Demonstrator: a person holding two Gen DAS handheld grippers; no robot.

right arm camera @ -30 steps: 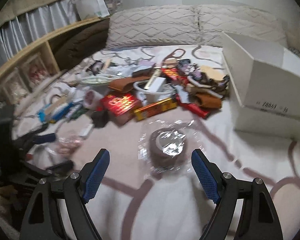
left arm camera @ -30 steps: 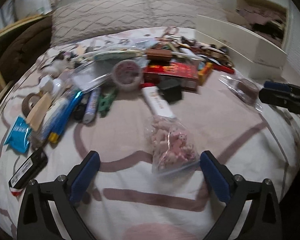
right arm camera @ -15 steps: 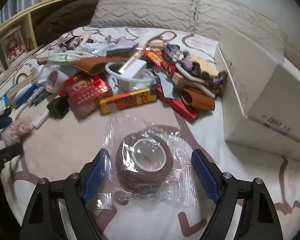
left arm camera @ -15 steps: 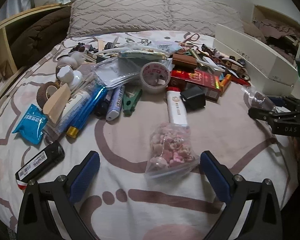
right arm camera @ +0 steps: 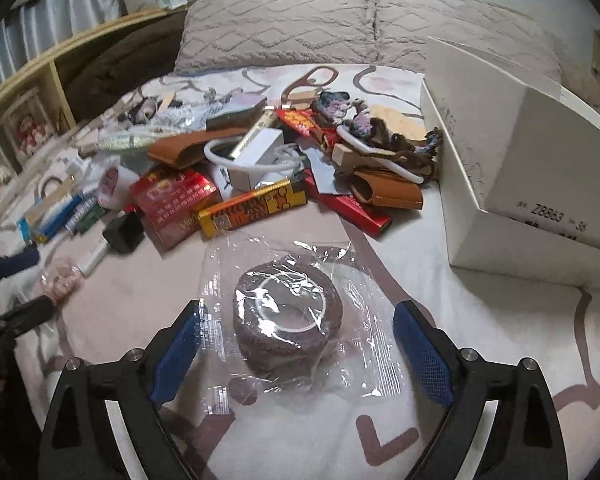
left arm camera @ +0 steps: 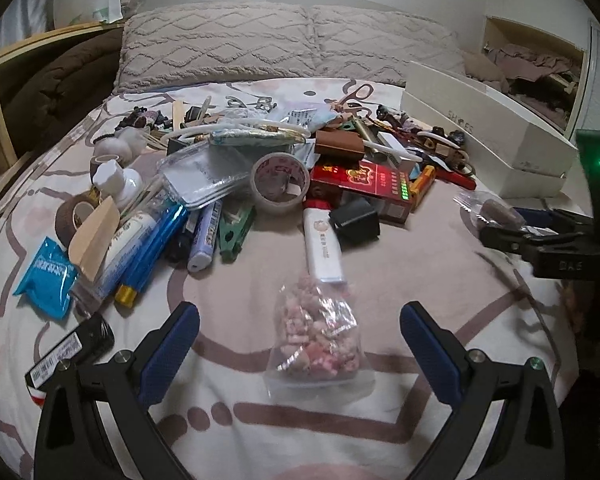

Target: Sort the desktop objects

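A small clear bag of pink bits (left arm camera: 318, 336) lies on the patterned bedspread between the fingers of my left gripper (left arm camera: 300, 344), which is open and touches nothing. A brown tape roll in a clear plastic bag (right arm camera: 288, 316) lies between the blue pads of my right gripper (right arm camera: 300, 344). Its jaws are opening, and the pads stand clear of the roll, over the loose plastic at its sides. In the left wrist view the right gripper (left arm camera: 504, 226) reaches in from the right around the bagged roll (left arm camera: 496, 208).
A pile of clutter fills the middle of the bed: a red box (right arm camera: 172, 200), a yellow bar (right arm camera: 252, 206), a clear tape roll (left arm camera: 278, 182), pens and tubes (left arm camera: 152, 248). A white shoe box (right arm camera: 520, 184) stands to the right, with pillows (left arm camera: 284, 44) behind it.
The right gripper has come down closer, so the bagged tape roll now sits between its fingers, and its jaws stand wider. The left gripper has hardly moved over the pink bag.
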